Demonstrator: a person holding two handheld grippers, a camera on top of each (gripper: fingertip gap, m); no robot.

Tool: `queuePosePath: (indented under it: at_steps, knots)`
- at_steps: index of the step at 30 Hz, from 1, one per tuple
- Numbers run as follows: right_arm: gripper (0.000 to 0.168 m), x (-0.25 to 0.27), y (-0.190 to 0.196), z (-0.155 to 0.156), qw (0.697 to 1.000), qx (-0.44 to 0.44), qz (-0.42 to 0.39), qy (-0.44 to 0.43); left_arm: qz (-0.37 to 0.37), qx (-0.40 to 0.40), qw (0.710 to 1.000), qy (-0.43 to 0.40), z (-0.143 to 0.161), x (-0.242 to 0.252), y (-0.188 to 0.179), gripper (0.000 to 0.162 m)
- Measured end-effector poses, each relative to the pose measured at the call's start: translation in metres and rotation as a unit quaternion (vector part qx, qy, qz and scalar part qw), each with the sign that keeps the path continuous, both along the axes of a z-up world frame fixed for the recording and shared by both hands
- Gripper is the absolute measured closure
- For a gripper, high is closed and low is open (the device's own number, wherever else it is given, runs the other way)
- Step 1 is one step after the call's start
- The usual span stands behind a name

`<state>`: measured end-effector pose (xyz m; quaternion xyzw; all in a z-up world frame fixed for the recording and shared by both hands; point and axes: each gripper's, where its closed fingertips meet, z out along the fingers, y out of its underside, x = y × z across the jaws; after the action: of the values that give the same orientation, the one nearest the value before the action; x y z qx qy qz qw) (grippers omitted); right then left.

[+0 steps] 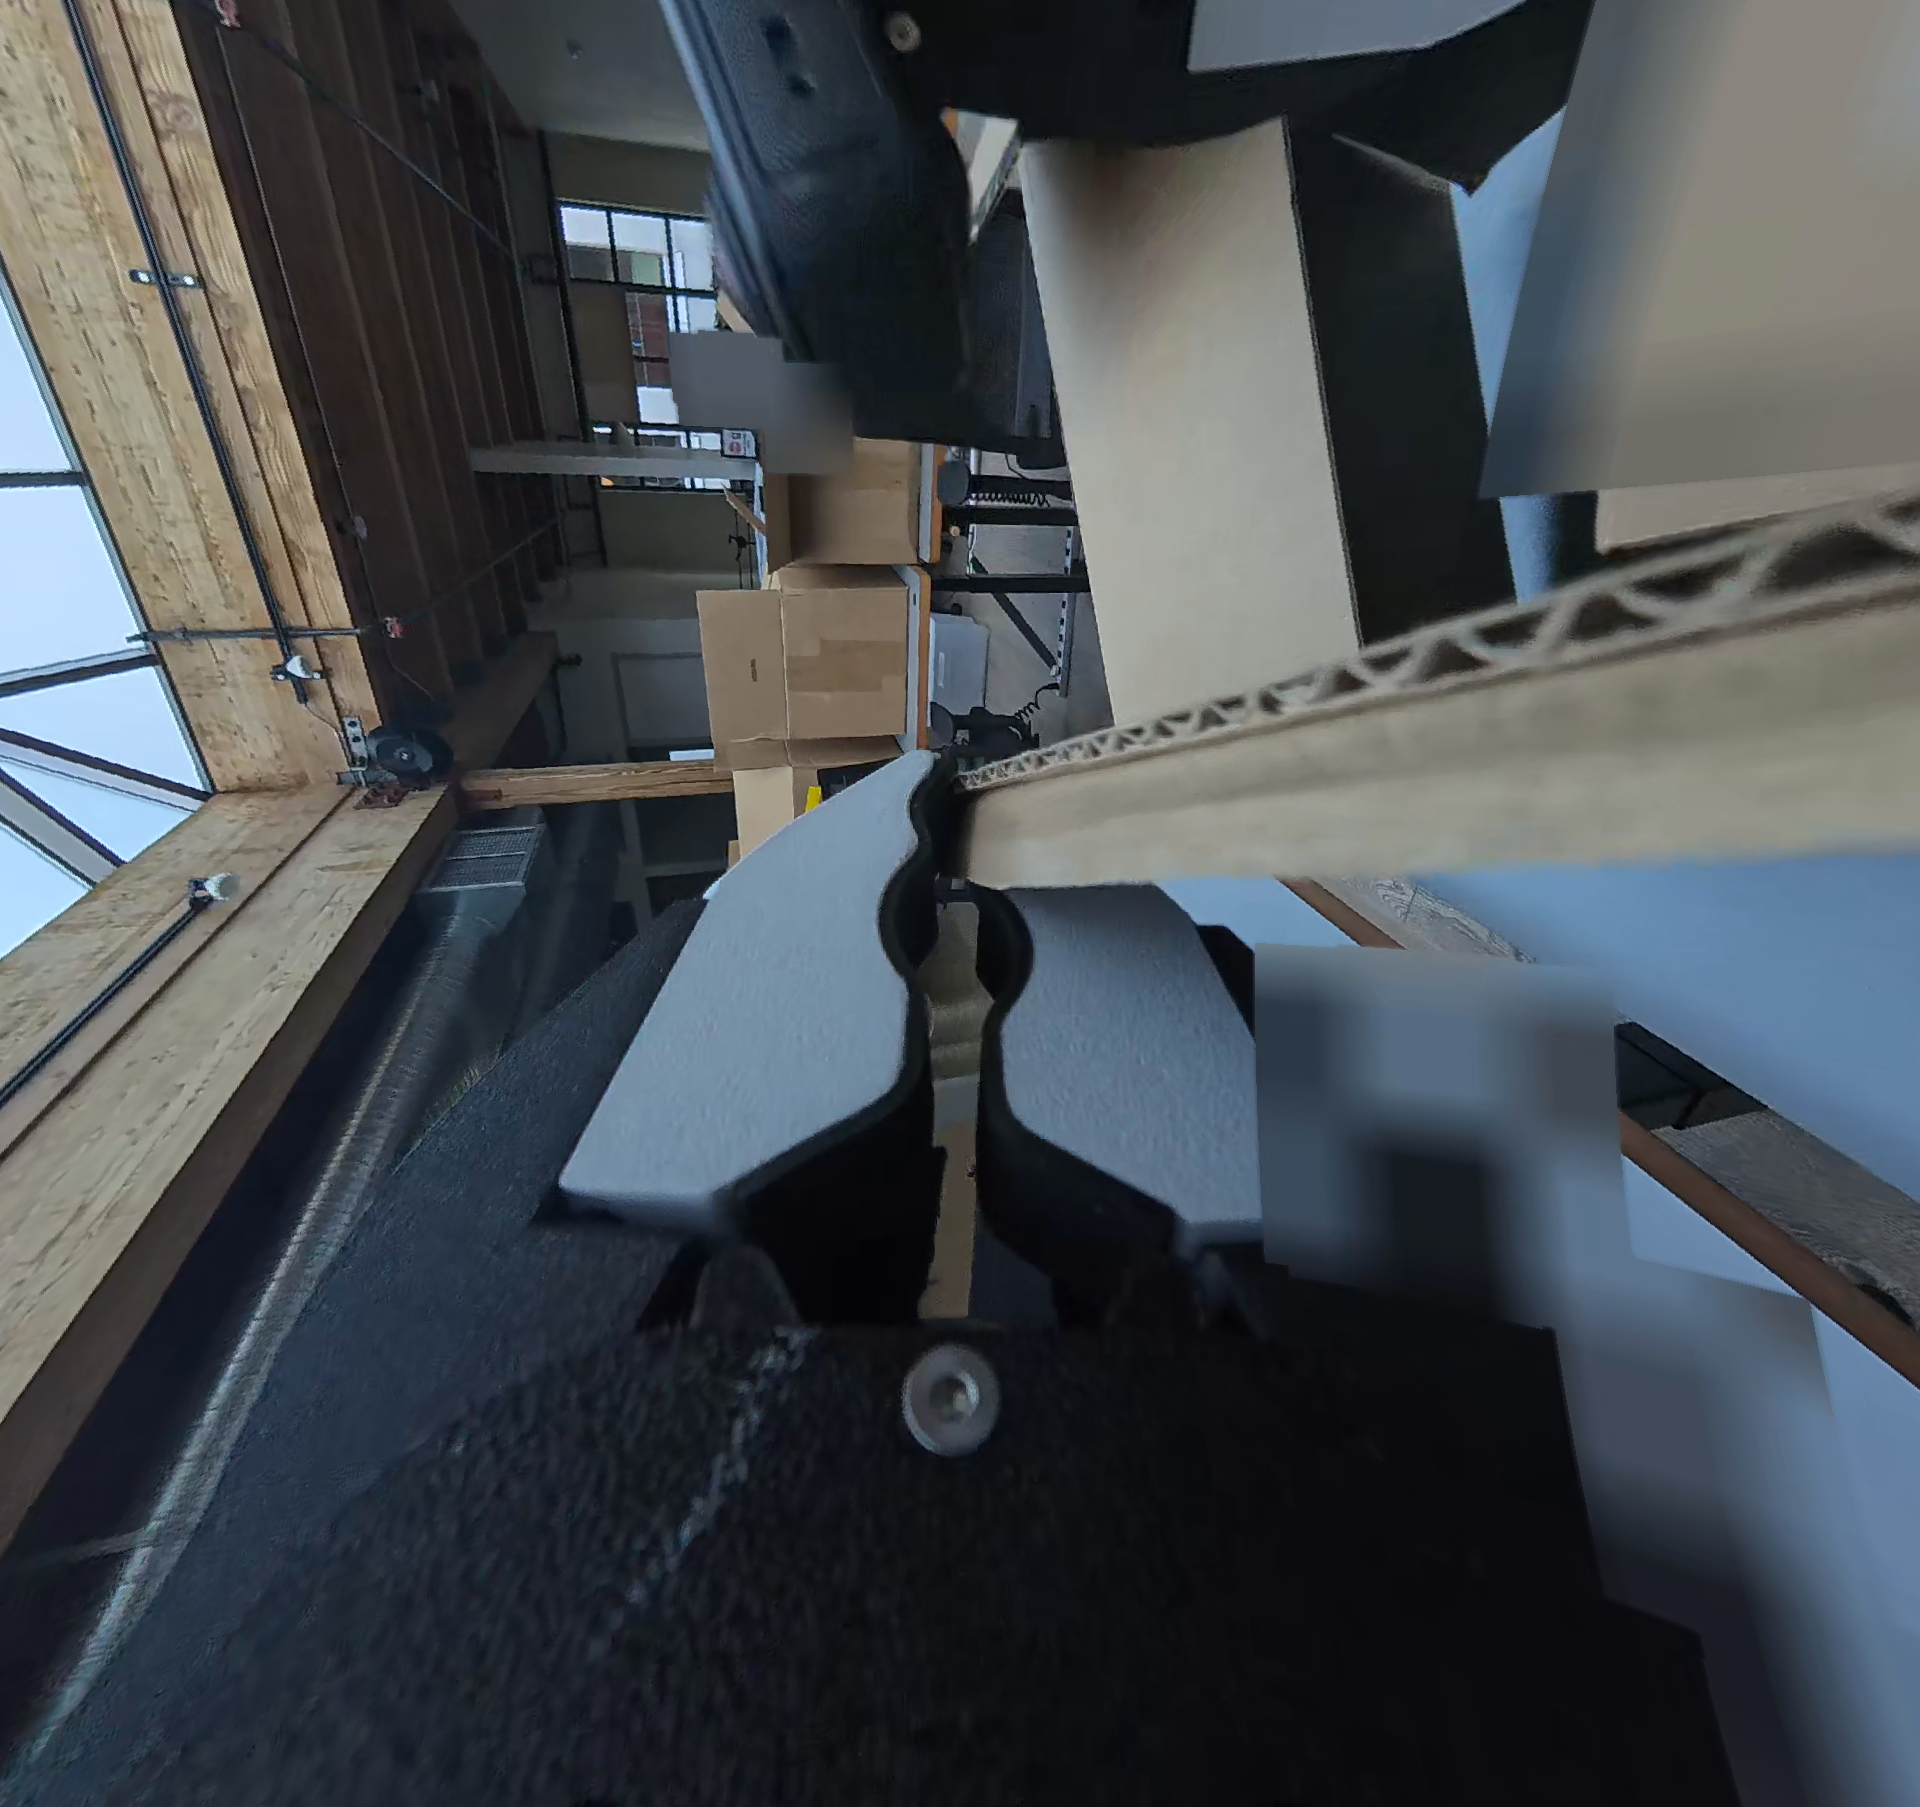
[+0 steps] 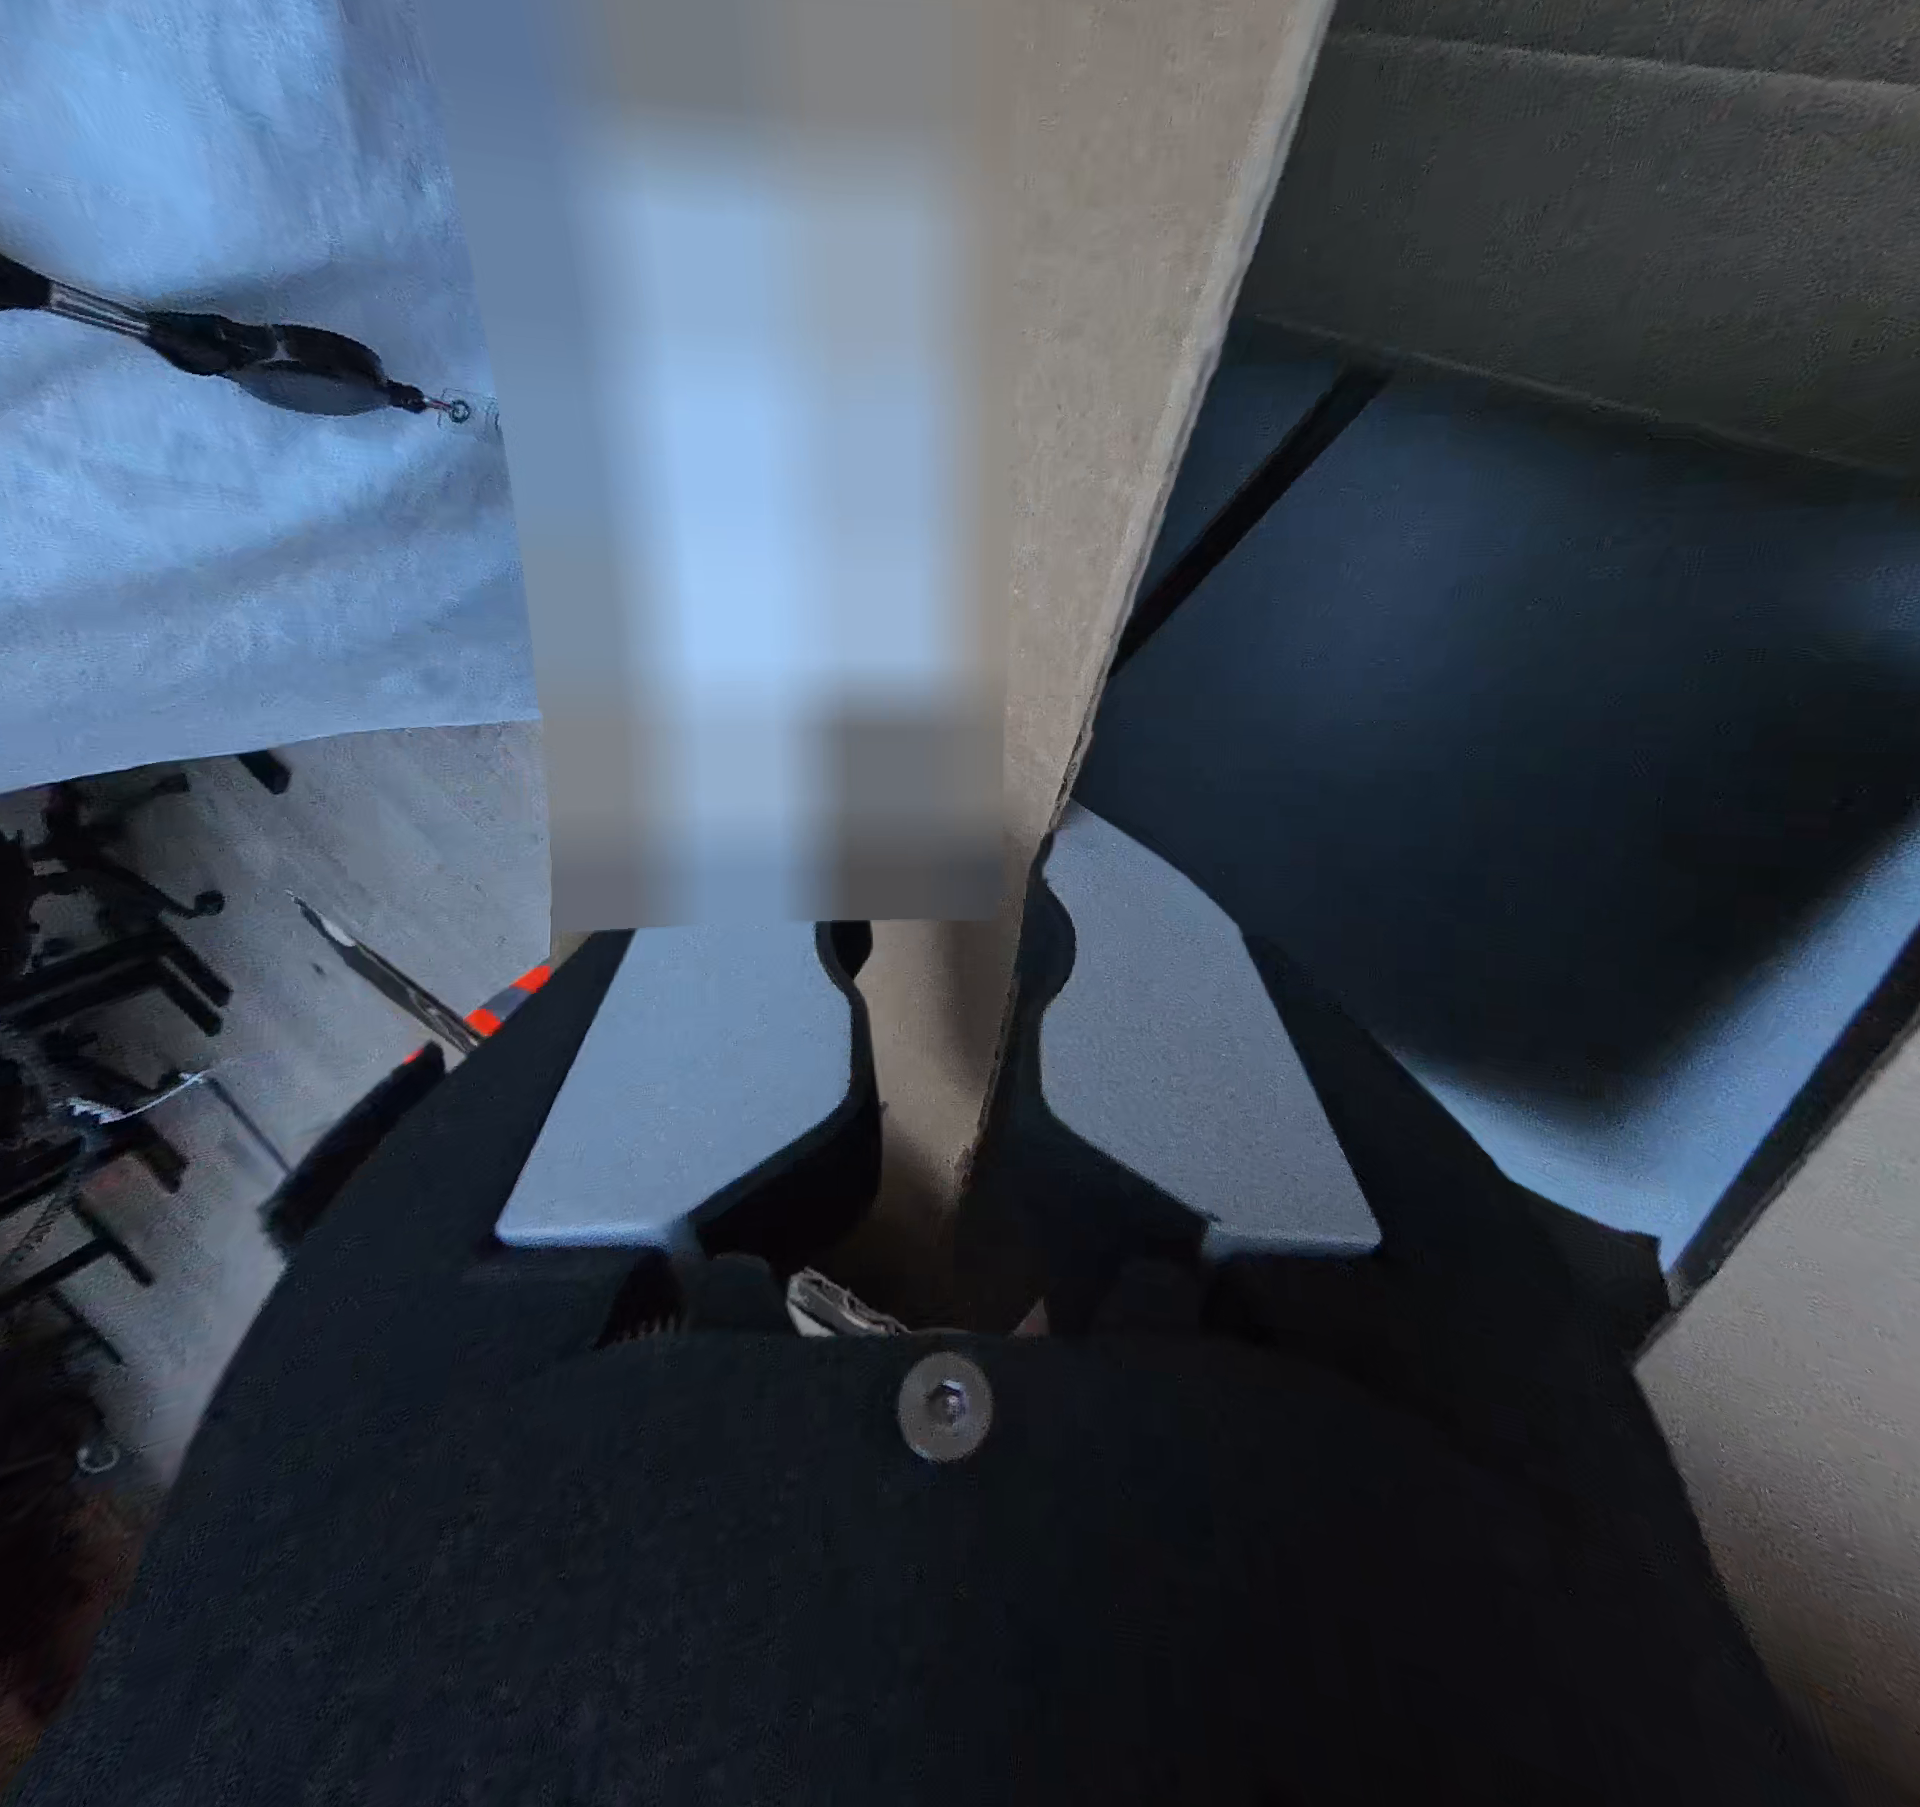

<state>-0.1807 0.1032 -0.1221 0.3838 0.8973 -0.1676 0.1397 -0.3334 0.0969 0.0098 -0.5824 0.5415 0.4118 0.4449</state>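
Note:
My left gripper point(image 1: 951, 884) is shut on the edge of a brown corrugated cardboard flap point(image 1: 1455, 770), which runs off to the right with its fluted edge showing. The view is tilted sideways. Another cardboard panel point(image 1: 1184, 427) stands beyond it, and a second black gripper body point(image 1: 831, 147) shows above. My right gripper point(image 2: 945, 947) is shut on a cardboard wall point(image 2: 1132, 303) that runs up the middle of the view between its grey fingers point(image 2: 1164, 1051). To the right of that wall lies the dark inside of the box point(image 2: 1507, 718).
A person's pale blue garment point(image 2: 229, 510) with a black clip on a strap point(image 2: 260, 360) is at the left. Black chair bases point(image 2: 94, 978) stand on the grey floor. Stacked cardboard boxes point(image 1: 821, 666), wooden beams point(image 1: 208, 978) and windows fill the room behind. About 20 centimeters separates my left fingertips from my right.

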Motion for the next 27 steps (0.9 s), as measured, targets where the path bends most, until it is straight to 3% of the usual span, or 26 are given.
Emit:
queuePosePath:
  at_steps: [7,9,11,12,14,19,21,23,25,27]
  knots:
    - [0.151,0.02,-0.029,0.061,0.989,0.114,0.028,0.084,-0.005,-0.026,1.0,0.008,0.008,0.008,0.002,0.161]
    - [0.156,0.023,-0.048,0.085,0.988,0.117,0.048,0.093,-0.014,-0.05,0.999,0.007,0.009,0.02,0.004,0.161]
    - [0.162,0.033,-0.074,0.114,0.985,0.118,0.086,0.097,-0.004,-0.023,0.999,0.047,0.01,0.013,0.018,0.161]
    - [0.163,0.038,-0.079,0.119,0.98,0.146,0.096,0.097,-0.009,-0.021,0.999,0.028,0.011,0.011,0.023,0.161]
    - [0.165,0.052,-0.081,0.122,0.97,0.195,0.105,0.097,-0.013,-0.045,0.999,-0.024,0.011,0.016,0.024,0.161]
    - [0.165,0.087,-0.064,0.101,0.965,0.238,0.052,0.096,-0.052,-0.074,0.996,0.014,0.005,0.043,0.015,0.153]
    - [0.165,0.093,-0.062,0.094,0.963,0.242,0.04,0.116,-0.07,-0.043,0.997,-0.002,0.033,0.048,0.014,0.152]
    - [0.165,0.095,-0.066,0.096,0.957,0.252,0.027,0.144,-0.068,-0.046,0.994,-0.074,0.077,0.045,0.018,0.14]
    - [0.164,0.1,-0.068,0.095,0.948,0.28,0.03,0.15,-0.064,-0.125,0.974,-0.175,0.109,0.058,0.028,0.131]
    - [0.163,0.1,-0.071,0.095,0.941,0.298,0.017,0.161,-0.056,-0.248,0.941,-0.223,0.107,0.093,0.047,0.116]
